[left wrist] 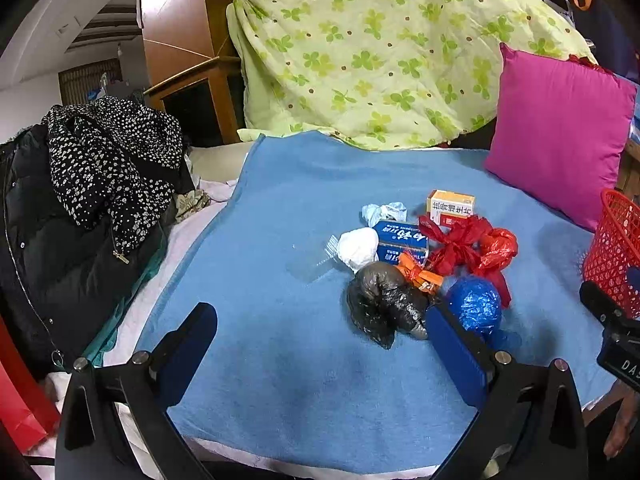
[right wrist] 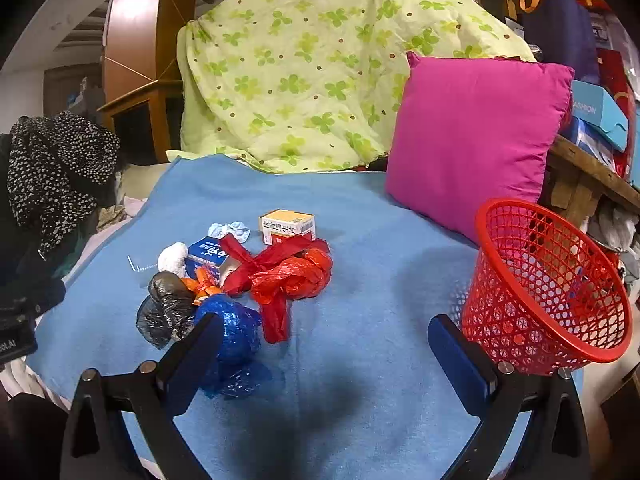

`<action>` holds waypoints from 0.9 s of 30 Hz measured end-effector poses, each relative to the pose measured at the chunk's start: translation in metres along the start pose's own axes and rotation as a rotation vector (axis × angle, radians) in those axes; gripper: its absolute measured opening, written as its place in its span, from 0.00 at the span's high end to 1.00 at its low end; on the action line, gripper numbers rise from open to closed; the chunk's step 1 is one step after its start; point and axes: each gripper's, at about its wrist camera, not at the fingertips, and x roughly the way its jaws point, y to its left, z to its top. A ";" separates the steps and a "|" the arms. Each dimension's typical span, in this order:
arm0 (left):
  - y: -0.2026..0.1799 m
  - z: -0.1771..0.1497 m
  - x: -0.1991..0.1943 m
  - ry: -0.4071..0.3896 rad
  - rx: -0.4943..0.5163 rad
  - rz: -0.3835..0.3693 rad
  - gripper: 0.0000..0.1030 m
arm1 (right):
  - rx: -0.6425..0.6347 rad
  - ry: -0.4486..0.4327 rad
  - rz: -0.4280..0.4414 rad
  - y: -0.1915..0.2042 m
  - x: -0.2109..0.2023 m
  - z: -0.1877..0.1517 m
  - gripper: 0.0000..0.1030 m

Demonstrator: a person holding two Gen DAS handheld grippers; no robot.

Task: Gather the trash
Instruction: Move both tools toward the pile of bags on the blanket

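A pile of trash lies on a blue blanket (left wrist: pixel 280 360): a black bag (left wrist: pixel 380 304), a blue bag (left wrist: pixel 474 304), a red bag (left wrist: pixel 476 248), a white wad (left wrist: pixel 358 248), a blue box (left wrist: pixel 402 240), and an orange-and-white box (left wrist: pixel 450 204). A red mesh basket (right wrist: pixel 548 292) stands at the right, tilted. My left gripper (left wrist: pixel 320 320) is open and empty, just in front of the black bag. My right gripper (right wrist: pixel 326 334) is open and empty, between the blue bag (right wrist: pixel 234 336) and the basket.
A pink cushion (right wrist: pixel 476 140) leans behind the basket. A green clover quilt (right wrist: pixel 312 72) is heaped at the back. Dark clothes (left wrist: pixel 80 200) are piled at the left. Boxes sit on a wooden shelf (right wrist: pixel 592 172) at the right.
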 end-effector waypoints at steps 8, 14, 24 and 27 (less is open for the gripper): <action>-0.001 -0.002 0.004 0.007 0.006 0.001 0.00 | -0.009 0.013 -0.001 0.002 0.002 -0.001 0.00; 0.000 -0.004 0.007 0.013 0.006 0.002 0.00 | -0.014 0.018 -0.001 0.004 0.004 -0.001 0.00; -0.001 -0.007 0.013 0.031 0.011 -0.009 0.00 | -0.041 0.025 -0.021 0.011 0.006 -0.003 0.00; -0.002 -0.008 0.014 0.032 0.011 -0.013 0.00 | -0.047 0.027 -0.024 0.012 0.006 -0.004 0.00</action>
